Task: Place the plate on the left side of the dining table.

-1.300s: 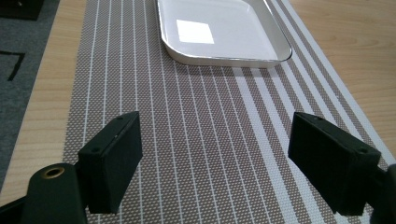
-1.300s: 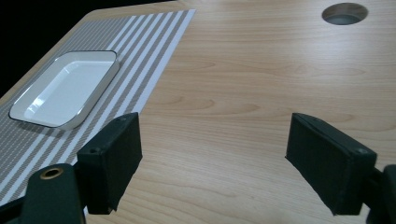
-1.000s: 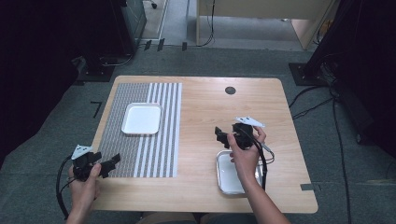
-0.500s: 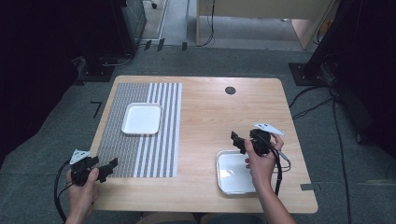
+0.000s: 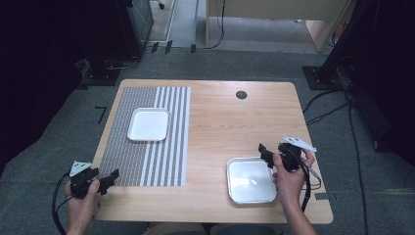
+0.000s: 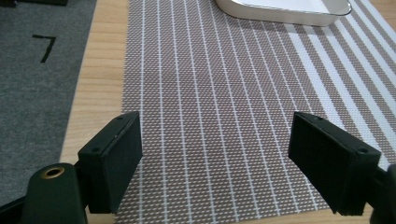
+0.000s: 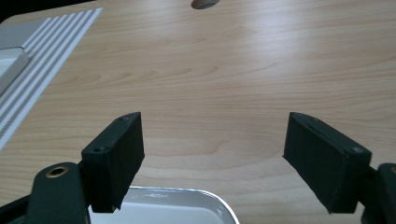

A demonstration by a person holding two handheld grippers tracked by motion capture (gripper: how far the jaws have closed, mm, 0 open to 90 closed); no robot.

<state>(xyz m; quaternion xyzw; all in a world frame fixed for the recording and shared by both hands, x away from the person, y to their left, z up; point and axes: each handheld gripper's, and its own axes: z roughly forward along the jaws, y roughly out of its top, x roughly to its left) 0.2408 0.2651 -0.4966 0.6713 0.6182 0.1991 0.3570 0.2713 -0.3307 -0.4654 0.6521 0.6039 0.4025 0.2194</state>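
Observation:
A white square tray [image 5: 149, 124] rests on the striped placemat [image 5: 142, 154] at the left of the wooden table [image 5: 220, 117]; its near rim shows as the tray [image 6: 285, 10] in the left gripper view. A second white tray [image 5: 250, 180] lies near the front right; its far corner is the tray [image 7: 177, 207] in the right gripper view. My left gripper [image 5: 111, 177] hovers open over the placemat's front left corner, the left gripper [image 6: 229, 163] holding nothing. My right gripper [image 5: 265, 152] stands open over that tray's far right corner, the right gripper [image 7: 224, 158] empty too.
A round cable hole [image 5: 241, 95] sits in the tabletop at the back. Cables [image 5: 333, 105] trail over the grey floor to the right of the table. A desk leg and dark equipment [image 5: 103, 63] stand behind the table.
My right gripper has drifted right and toward the front, from over the tabletop to the near tray's far right corner. My left gripper shifted slightly forward at the placemat corner.

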